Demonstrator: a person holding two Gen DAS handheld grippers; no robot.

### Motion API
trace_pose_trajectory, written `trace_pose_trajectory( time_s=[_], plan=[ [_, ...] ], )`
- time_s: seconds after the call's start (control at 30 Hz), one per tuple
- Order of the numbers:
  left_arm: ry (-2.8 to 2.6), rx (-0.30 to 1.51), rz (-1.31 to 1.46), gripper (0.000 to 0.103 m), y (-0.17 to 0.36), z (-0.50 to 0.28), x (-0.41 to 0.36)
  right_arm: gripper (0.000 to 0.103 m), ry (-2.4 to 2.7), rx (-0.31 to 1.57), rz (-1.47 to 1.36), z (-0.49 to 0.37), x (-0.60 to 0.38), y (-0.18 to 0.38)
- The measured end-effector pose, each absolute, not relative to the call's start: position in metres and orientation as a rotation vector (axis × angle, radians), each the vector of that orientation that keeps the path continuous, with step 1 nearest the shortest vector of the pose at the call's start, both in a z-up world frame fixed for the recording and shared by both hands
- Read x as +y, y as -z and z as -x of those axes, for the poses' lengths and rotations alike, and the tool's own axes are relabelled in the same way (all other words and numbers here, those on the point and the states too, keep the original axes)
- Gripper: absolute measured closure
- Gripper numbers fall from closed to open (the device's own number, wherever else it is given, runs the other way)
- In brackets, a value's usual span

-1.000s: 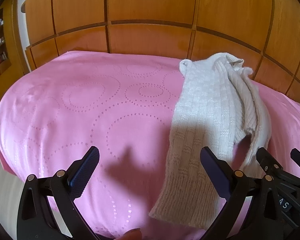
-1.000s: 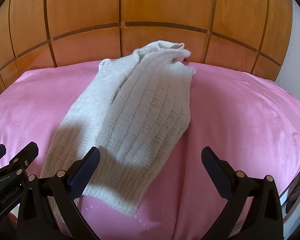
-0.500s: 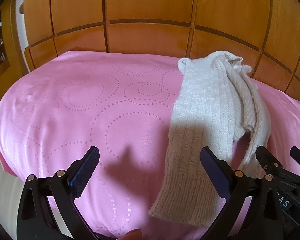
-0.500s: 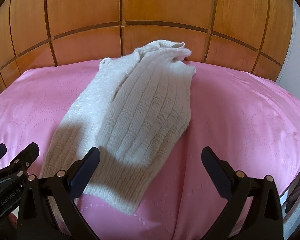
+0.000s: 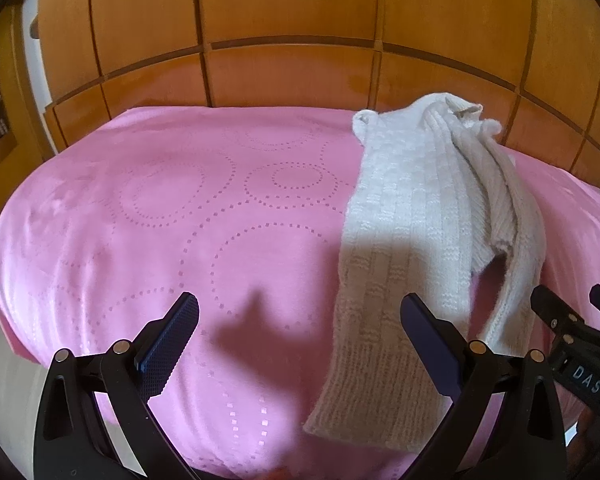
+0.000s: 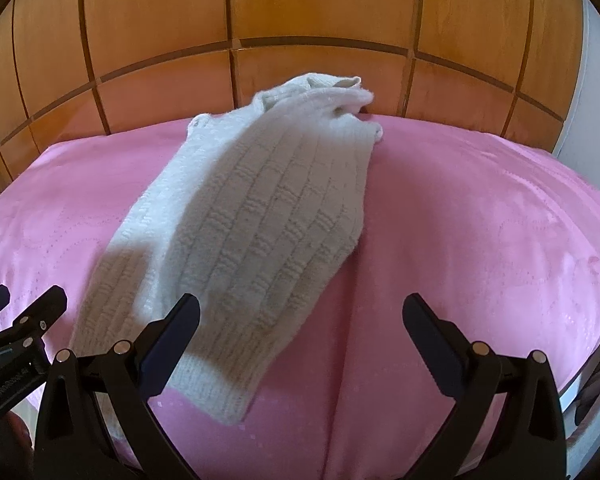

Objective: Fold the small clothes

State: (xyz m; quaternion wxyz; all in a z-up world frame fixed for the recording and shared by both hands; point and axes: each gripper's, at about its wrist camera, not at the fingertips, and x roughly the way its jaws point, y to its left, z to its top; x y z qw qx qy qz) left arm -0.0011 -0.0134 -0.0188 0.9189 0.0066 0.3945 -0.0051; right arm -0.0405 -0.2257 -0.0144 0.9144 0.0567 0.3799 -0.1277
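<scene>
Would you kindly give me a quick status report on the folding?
Left claw open, empty. Right claw open, empty. Cream knit sweater lying folded lengthwise on pink bedspread, untouched. Nothing in the way.

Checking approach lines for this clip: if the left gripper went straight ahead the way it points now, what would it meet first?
Probably the bare pink bedspread: the open left gripper aims left of the white knit garment. Depth is unclear.

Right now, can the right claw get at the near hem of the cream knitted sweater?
Probably yes: the right claw is open, the cream knitted sweater lies uncovered just ahead.
</scene>
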Motion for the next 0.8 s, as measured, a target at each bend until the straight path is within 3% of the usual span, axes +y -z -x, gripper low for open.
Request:
trace_pose_trajectory(
  time_s=[0.5, 0.63, 0.73, 0.8],
  plan=[
    [0.139, 0.852, -0.099, 0.003, 0.036, -0.005, -0.023, 0.002, 0.230, 0.797, -0.185, 0.045, -0.260, 0.013],
    [0.205, 0.875, -0.118, 0.004, 0.041, -0.004, -0.028, 0.008, 0.201, 0.815, -0.187, 0.043, -0.254, 0.017],
    [0.251, 0.876, -0.164, 0.013, 0.045, 0.000, -0.036, 0.015, 0.195, 0.823, -0.194, 0.043, -0.254, 0.018],
    [0.288, 0.899, -0.190, 0.026, 0.052, 0.000, -0.043, 0.020, 0.189, 0.829, -0.202, 0.041, -0.255, 0.017]
  ],
)
